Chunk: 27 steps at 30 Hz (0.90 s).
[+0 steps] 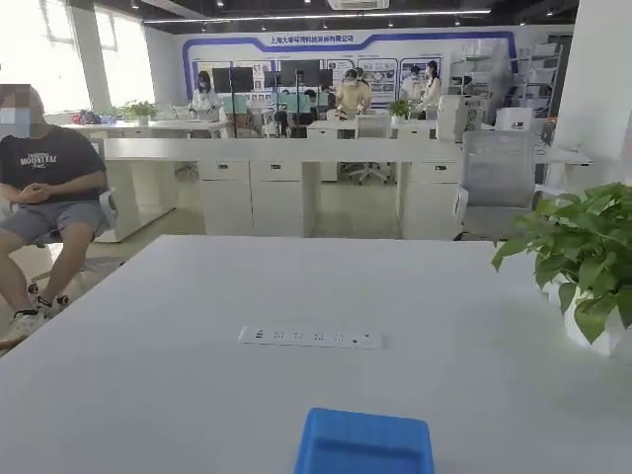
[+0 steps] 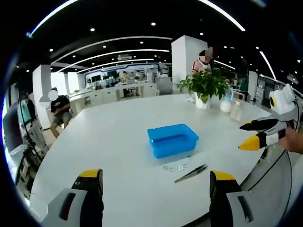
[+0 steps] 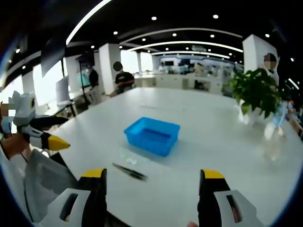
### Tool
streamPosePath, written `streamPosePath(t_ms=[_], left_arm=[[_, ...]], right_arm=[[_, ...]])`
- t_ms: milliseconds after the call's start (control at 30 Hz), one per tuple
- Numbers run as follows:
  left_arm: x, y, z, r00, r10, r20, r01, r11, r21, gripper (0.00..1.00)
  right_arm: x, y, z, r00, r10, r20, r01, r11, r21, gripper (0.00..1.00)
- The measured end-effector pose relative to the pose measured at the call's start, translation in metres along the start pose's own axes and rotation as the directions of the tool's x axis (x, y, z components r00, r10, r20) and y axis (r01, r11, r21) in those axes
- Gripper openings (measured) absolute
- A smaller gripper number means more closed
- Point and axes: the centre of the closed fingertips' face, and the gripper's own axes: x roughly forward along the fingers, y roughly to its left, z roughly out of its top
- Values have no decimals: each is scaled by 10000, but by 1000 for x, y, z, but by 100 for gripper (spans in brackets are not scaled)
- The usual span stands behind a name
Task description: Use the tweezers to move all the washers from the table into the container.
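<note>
Left hand-held gripper [image 2: 155, 175] and right hand-held gripper [image 3: 152, 173] open, leafy green potted plant [image 2: 207, 85] beyond blue plastic container [image 2: 172, 139], thin metal tweezers [image 2: 191, 173] beside small metal washers [image 2: 173, 168]

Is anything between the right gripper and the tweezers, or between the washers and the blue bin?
Nothing visible. Bare white table separates the open right gripper from the thin metal tweezers, and the small metal washers lie right beside the blue plastic container with nothing between.

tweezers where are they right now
In the left gripper view the tweezers lie flat on the white table, on the near side of the blue container, just right of the washers.
</note>
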Motion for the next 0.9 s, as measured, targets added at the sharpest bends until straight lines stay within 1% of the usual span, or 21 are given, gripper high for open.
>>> streamPosePath(t_ms=[167, 233, 367, 433, 467, 567, 667, 733, 800, 900], left_arm=[[0, -1, 0, 10000, 28, 8, -28, 10000, -49, 95], [1, -2, 0, 10000, -34, -33, 34, 10000, -74, 95], [2, -4, 2, 9999, -103, 24, 104, 9999, -84, 96], [2, -4, 1, 9999, -98, -31, 98, 9999, -62, 96], [3, -4, 1, 9999, -70, -85, 69, 10000, -38, 97], [4, -2, 3, 9999, -121, -52, 121, 9999, 8, 97], [6, 0, 2, 9997, -202, -132, 202, 9998, 15, 97], [7, 1, 2, 9998, -177, -110, 177, 9998, 35, 97], [10, 2, 1, 9995, -269, -143, 268, 9996, -16, 96], [13, 3, 0, 9992, -359, -146, 359, 9994, -27, 95]], right_arm=[[1, -1, -3, 9999, -39, -120, 35, 9996, -280, 77], [0, -1, -2, 10000, -26, -71, 24, 9997, -232, 77], [-1, -4, -1, 10000, -48, -25, 47, 9999, -157, 78], [-1, -6, -1, 10000, -84, 2, 84, 9999, -65, 77], [-1, -6, -1, 10000, -87, 26, 87, 10000, 5, 77], [0, -5, -1, 10000, -43, 44, 42, 9998, 194, 78], [3, -3, -3, 10000, -33, -58, 34, 9999, 133, 77], [4, -2, -4, 10000, -12, -83, 13, 9999, 125, 77], [6, -1, -5, 9999, -1, -161, 2, 10000, 90, 77], [9, -3, -8, 9997, -56, -252, 57, 10000, 16, 77]])
